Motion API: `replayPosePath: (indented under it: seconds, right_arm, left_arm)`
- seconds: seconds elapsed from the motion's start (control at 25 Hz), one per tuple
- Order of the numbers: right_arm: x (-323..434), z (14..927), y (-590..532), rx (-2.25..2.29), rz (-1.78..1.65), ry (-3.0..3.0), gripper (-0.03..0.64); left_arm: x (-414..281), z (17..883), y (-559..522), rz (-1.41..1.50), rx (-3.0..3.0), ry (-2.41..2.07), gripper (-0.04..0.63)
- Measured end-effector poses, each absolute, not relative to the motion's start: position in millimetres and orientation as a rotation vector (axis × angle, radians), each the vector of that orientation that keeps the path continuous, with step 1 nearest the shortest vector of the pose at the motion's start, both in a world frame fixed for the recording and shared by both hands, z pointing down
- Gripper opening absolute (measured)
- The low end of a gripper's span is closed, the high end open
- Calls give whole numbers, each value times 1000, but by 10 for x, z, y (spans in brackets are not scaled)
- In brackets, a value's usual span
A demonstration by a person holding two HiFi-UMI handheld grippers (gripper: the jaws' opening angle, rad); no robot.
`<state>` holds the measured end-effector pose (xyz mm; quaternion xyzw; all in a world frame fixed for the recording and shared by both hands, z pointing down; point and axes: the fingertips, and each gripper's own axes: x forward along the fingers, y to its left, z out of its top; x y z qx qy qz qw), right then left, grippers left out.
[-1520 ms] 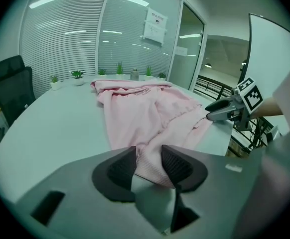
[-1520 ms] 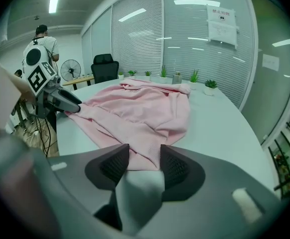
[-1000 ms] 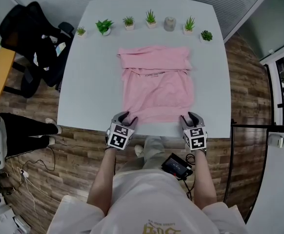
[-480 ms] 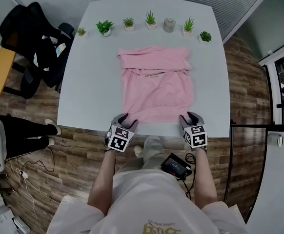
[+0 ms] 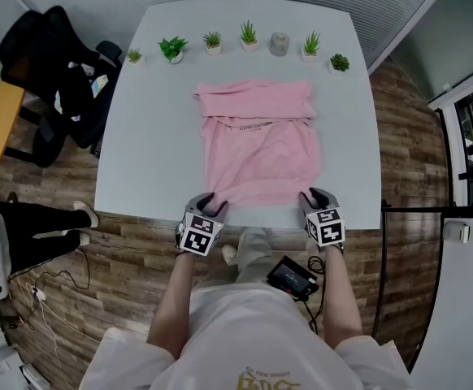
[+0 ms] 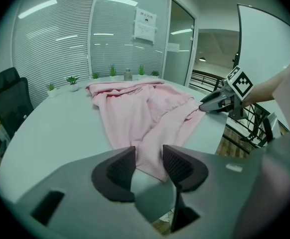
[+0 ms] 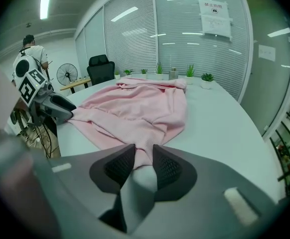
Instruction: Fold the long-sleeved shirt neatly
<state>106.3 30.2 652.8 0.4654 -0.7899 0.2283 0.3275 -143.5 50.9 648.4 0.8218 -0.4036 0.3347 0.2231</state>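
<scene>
Head view: the pink long-sleeved shirt (image 5: 259,140) lies flat in the middle of the desk (image 5: 151,145). Its top part is doubled over toward the far edge, and its hem sits right at the near edge, in front of the person.
Left gripper view: the left gripper (image 6: 148,156) has just been closing, and its pads now pinch the near left hem corner, with ribbed cloth filling the gap between them.
Right gripper view: same story for the right gripper (image 7: 143,159), which has just been closing too. Its pads are nipped onto the near right hem corner, cloth bunched between them.
Weight: light, by the look of it, so two corner pinches should carry it.
Stiffness: next to none. It's a soft knit and will likely sag between the two holds once it leaves the desk.
Slip: the ribbed hem gives the pads some bite, but a thin layer could creep out under a hard pull.
Where to hold: right here at both hem corners, a little in from the edge, so the fold stays square.
Risk: an uneven lift could skew the hem or drag the doubled-over top loose.
Far edge: a row of small potted plants (image 5: 212,41), apart from the shirt.
</scene>
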Motion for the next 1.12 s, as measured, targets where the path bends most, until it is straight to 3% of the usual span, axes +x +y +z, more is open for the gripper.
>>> replayPosePath:
  seconds: [0.12, 0.36, 1.12]
  right_arm:
    - [1024, 6526, 329, 1187, 599, -2074, 51]
    - [996, 6542, 363, 1170, 675, -2076, 46]
    - [1042, 6142, 605, 1222, 590, -2107, 46]
  left_arm:
    - [-1496, 6501, 474, 909, 2247, -1137, 103]
    - [-1546, 6503, 484, 905, 2209, -1083, 32]
    - [-1613, 6060, 557, 851, 2258, -1084, 28]
